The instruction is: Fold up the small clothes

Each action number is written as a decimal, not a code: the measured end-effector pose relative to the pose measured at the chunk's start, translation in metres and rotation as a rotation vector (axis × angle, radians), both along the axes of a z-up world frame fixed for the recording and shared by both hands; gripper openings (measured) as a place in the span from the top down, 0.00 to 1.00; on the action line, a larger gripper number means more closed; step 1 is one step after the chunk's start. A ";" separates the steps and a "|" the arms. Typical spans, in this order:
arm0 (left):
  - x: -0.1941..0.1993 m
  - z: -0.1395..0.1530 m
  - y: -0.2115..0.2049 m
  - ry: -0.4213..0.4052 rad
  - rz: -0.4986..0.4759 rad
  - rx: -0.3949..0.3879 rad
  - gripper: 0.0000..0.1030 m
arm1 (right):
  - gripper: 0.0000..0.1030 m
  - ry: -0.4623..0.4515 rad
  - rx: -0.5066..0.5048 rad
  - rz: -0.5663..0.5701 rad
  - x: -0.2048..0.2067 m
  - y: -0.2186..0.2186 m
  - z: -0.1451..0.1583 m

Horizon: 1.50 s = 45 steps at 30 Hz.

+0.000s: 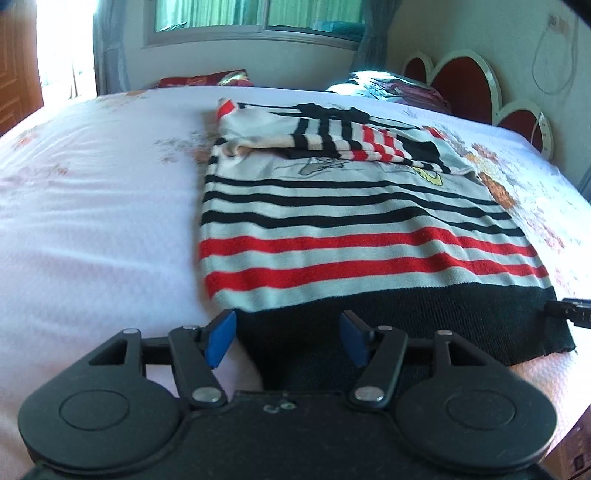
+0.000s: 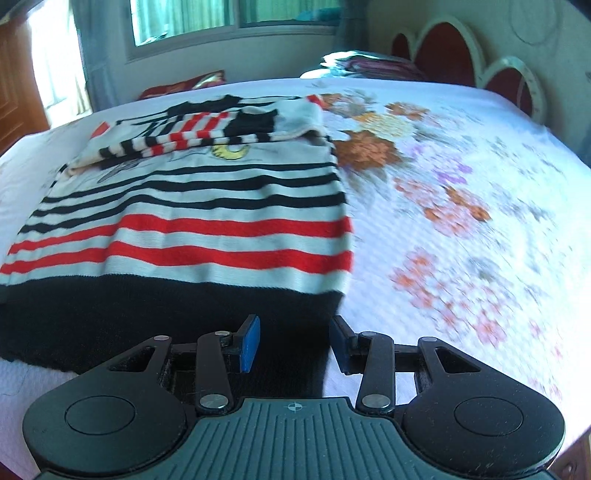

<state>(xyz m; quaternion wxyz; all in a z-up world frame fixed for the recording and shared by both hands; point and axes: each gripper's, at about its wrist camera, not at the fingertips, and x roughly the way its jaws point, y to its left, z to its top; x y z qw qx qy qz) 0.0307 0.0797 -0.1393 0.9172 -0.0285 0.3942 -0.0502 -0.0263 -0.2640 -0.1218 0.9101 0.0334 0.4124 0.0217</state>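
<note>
A small knitted sweater (image 1: 354,229) lies flat on the bed, white with black and red stripes and a broad black hem (image 1: 424,325). Both sleeves (image 1: 332,136) are folded across its chest above a cartoon print. My left gripper (image 1: 288,338) is open at the hem's near left corner, and black cloth lies in the gap without the blue pads pressing on it. In the right wrist view the sweater (image 2: 207,221) fills the left half. My right gripper (image 2: 294,343) stands open over the hem's near right corner (image 2: 317,302). Its fingertip (image 1: 570,314) shows at the right edge of the left wrist view.
The bed sheet (image 2: 461,192) is white with orange and purple flowers. Pillows (image 1: 391,86) and a red scalloped headboard (image 1: 469,85) stand at the far right. A window (image 1: 255,18) and a wooden door (image 1: 18,66) lie beyond the bed. Bare sheet (image 1: 92,192) spreads left of the sweater.
</note>
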 end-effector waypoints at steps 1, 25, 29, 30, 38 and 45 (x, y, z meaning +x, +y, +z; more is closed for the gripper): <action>-0.002 -0.001 0.005 0.006 0.010 -0.008 0.41 | 0.59 0.001 0.003 -0.009 -0.002 -0.002 0.000; 0.009 -0.025 0.008 0.116 -0.059 -0.253 0.88 | 0.90 0.083 0.220 -0.019 -0.004 -0.014 -0.007; 0.014 -0.017 0.008 0.088 -0.066 -0.271 0.90 | 0.91 0.070 0.241 0.000 0.001 -0.016 0.000; 0.016 -0.013 0.009 0.077 -0.064 -0.277 0.90 | 0.91 0.058 0.244 0.009 0.002 -0.016 0.003; 0.049 0.033 0.012 -0.047 -0.057 -0.304 0.91 | 0.91 -0.081 0.260 0.050 0.037 -0.016 0.046; 0.109 0.057 0.011 -0.133 -0.019 -0.314 0.91 | 0.91 -0.193 0.270 0.060 0.110 -0.018 0.078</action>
